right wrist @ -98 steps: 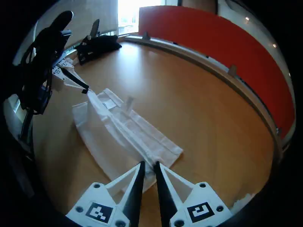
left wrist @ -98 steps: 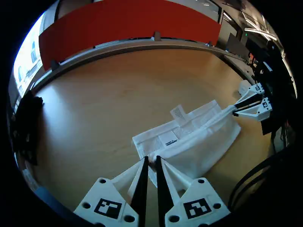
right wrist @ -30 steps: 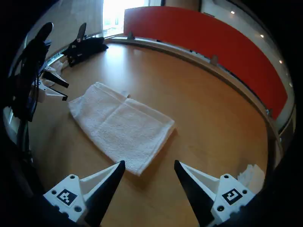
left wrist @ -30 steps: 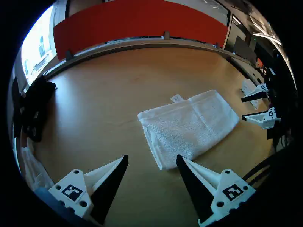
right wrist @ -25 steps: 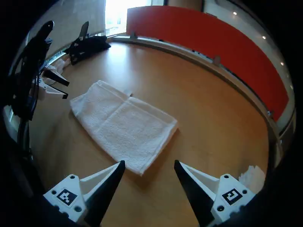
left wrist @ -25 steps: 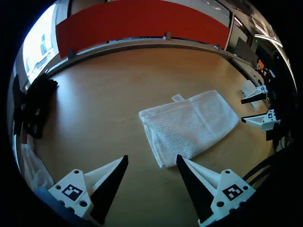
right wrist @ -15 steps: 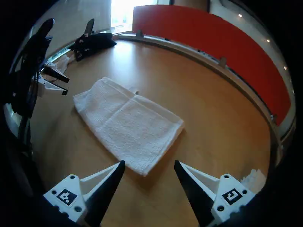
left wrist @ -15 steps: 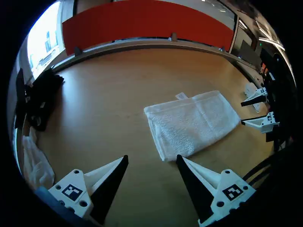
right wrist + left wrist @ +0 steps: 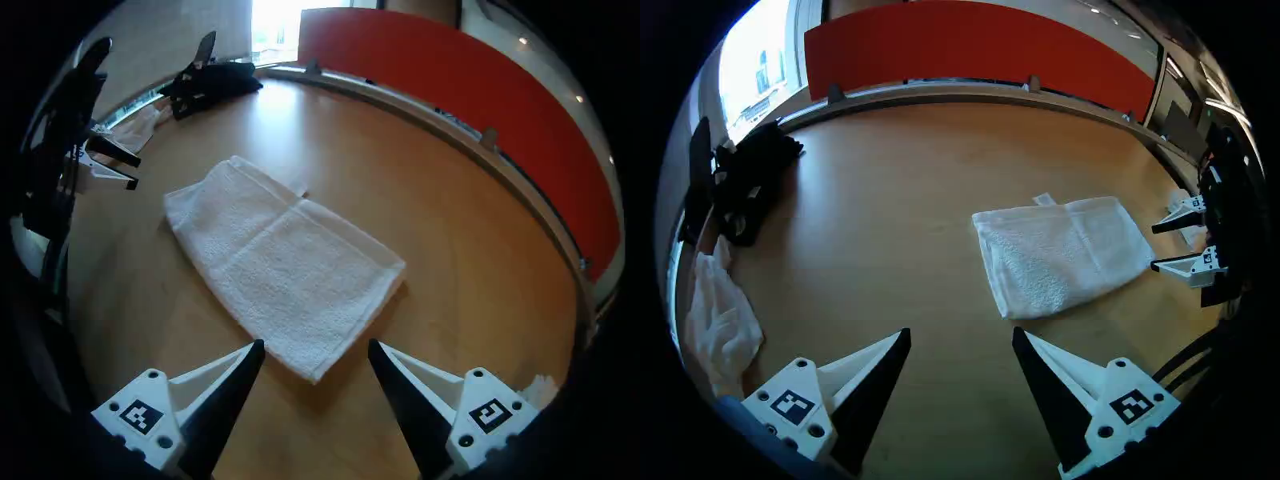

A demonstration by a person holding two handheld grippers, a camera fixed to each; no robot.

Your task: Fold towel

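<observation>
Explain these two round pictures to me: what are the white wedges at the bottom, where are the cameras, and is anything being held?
There is no robot arm: a person holds a two-finger gripper in each hand, with a fisheye camera riding on each and looking forward. The white wedges are the gripper fingers. The left gripper, in the left gripper view, is open and empty; so is the right gripper in the right gripper view. A folded white terry towel lies flat on the light wooden table, gripped by neither.
</observation>
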